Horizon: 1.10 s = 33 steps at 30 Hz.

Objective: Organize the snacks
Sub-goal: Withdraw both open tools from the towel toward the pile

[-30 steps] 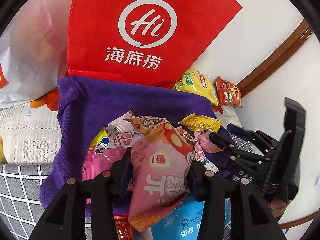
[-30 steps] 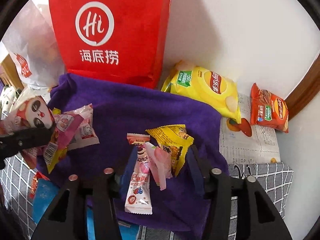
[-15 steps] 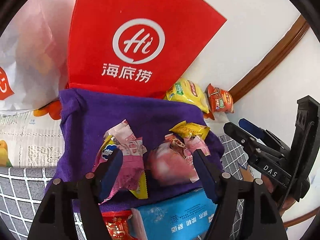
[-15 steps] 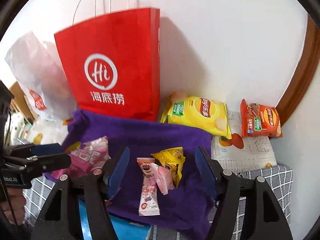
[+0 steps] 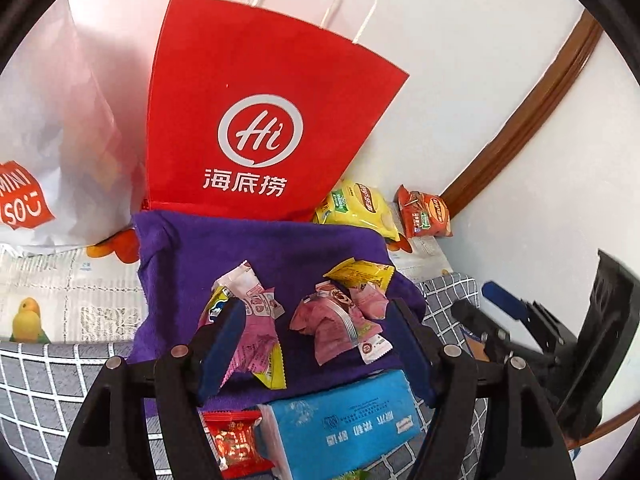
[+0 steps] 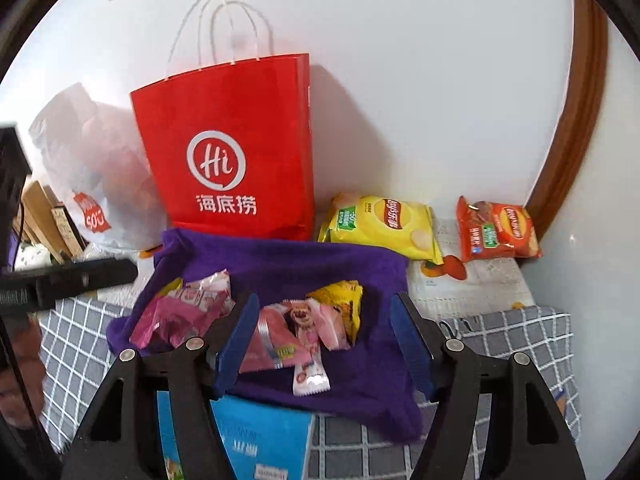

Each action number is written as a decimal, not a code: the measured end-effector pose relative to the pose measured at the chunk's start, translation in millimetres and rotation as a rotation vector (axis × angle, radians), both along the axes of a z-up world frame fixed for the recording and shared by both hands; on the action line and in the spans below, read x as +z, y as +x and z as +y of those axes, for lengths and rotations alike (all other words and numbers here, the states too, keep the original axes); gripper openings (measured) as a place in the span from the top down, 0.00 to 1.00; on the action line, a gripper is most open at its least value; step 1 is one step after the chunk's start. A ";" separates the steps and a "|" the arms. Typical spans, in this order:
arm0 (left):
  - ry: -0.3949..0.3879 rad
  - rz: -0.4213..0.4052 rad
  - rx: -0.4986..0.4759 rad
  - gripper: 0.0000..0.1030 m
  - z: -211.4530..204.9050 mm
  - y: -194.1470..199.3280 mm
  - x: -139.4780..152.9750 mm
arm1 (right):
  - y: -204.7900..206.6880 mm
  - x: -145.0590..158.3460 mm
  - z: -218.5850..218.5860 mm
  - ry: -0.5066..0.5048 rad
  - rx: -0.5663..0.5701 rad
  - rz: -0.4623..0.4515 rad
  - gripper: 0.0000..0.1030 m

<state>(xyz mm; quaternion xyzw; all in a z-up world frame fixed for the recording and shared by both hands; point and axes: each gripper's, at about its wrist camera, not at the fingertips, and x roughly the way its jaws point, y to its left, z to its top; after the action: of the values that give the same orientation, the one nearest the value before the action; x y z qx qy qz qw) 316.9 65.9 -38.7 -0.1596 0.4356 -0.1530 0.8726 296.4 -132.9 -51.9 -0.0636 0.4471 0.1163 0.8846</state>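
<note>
Left gripper (image 5: 316, 344) spread wide, grasping nothing, poised above the purple cloth (image 5: 280, 252). Right gripper (image 6: 324, 340) likewise released, fingers apart over the same cloth. Two small heaps of snacks on the cloth: pink packets (image 5: 256, 320) toward the left, and a pink wrapper (image 5: 336, 328) with a yellow packet (image 5: 360, 274) behind it toward the right, the heaps apart from each other. Blue tissue pack (image 5: 344, 424) at the cloth's near edge, touching it, with a red candy packet (image 5: 234, 440) just beside. Red paper bag (image 6: 232, 152) upright behind the cloth, against the wall. Yellow chip bag (image 6: 384, 224) and red chip bag (image 6: 496, 232) lying to its right, off the cloth. White plastic bag (image 5: 52, 140) left of the red one.
</note>
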 end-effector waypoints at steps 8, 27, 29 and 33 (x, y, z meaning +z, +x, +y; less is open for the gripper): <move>-0.004 -0.019 -0.043 0.32 -1.7 -17.8 19.4 | -38.7 2.9 -7.1 -0.040 -0.029 -0.009 0.34; 0.007 -0.056 -0.048 0.32 -2.7 -45.0 43.1 | -97.0 11.5 -30.9 0.070 -0.096 0.047 0.34; 0.019 -0.063 -0.047 0.32 -5.1 -49.9 46.7 | -103.3 13.3 -27.3 0.050 -0.075 0.033 0.34; 0.042 -0.077 -0.043 0.32 -9.7 -60.9 51.2 | -118.4 8.7 -15.3 0.028 -0.003 0.037 0.34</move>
<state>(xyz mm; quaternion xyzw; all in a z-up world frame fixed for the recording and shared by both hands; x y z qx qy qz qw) 256.0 56.2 12.5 -0.1258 0.4080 -0.1686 0.8884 178.0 -148.2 -43.1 -0.0482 0.4619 0.1222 0.8772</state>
